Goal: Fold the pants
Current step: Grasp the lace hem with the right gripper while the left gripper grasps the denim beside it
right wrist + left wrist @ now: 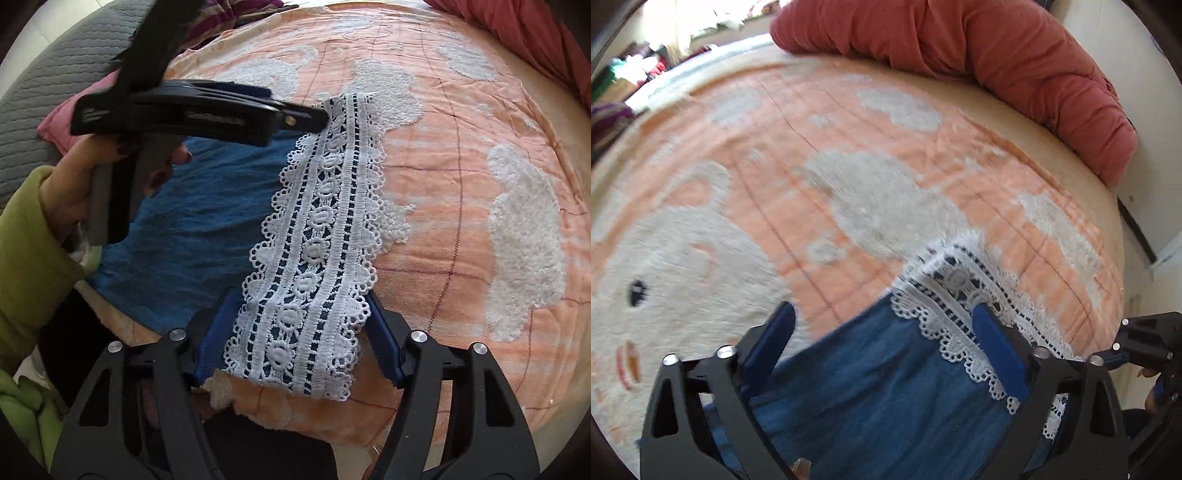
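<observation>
Blue pants (207, 206) with a wide white lace hem (317, 251) lie flat on an orange blanket. My right gripper (301, 336) is open and straddles the near end of the lace, one blue finger at each edge of the flat strip. My left gripper (319, 112), held by a hand in a green sleeve (33, 236), reaches the far end of the hem. In the left wrist view the left gripper (884, 338) is open over the pants (886, 387): one finger sits on the lace (960, 291), the other just off the cloth's edge. The right gripper (1141, 343) shows at the right edge.
The orange blanket (849, 122) with white rabbit shapes covers the bed. A rolled red quilt (997, 55) lies along the far side by the wall. A grey quilted cover (55, 74) and a pink cushion (62, 122) sit at the left in the right wrist view.
</observation>
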`<state>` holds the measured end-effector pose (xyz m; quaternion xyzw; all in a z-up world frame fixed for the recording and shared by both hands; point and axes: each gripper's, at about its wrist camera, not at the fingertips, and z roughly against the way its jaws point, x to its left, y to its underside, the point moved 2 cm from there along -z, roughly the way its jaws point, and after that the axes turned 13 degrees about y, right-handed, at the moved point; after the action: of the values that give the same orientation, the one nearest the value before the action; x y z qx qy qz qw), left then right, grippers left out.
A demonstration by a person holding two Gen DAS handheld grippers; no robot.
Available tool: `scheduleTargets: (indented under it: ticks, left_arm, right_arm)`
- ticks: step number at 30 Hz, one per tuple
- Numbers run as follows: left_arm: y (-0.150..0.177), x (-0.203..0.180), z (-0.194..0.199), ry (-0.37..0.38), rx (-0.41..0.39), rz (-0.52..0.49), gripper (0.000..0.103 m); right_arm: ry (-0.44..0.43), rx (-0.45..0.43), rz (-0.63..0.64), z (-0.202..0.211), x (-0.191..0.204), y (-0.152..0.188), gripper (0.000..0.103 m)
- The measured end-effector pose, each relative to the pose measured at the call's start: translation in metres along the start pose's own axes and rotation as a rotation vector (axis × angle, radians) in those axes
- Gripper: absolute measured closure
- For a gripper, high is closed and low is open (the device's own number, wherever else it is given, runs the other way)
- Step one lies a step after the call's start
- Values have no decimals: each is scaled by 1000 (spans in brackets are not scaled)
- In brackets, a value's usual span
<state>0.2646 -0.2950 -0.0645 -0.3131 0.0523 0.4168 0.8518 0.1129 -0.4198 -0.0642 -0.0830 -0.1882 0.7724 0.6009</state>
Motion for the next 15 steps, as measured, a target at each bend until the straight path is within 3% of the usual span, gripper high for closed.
scheduleTargets:
  ticks: [1,5,7,11,13,15]
  left_arm:
    - [2,1,-6,39,20,13,35]
    - [3,-1,-12,79,12,-7,34]
    - [3,2,-15,138,11,9,20]
    - [6,-4,-19,111,10,-34,23]
    - [5,-4,-16,116,7,-22,44]
    - [4,-4,-13,126,4,-14,61]
  right_arm:
    - [-4,0,1,-1,0,0,42]
    - [-23,5,10,-6,-1,-4,42]
    - [-22,1,25,-8,2,-6,41]
    - [-25,-9,25,-9,4,-9,44]
    - [-27,-19,25,-7,4,-10,56]
    - [-28,-31,34,-4,5,-10,61]
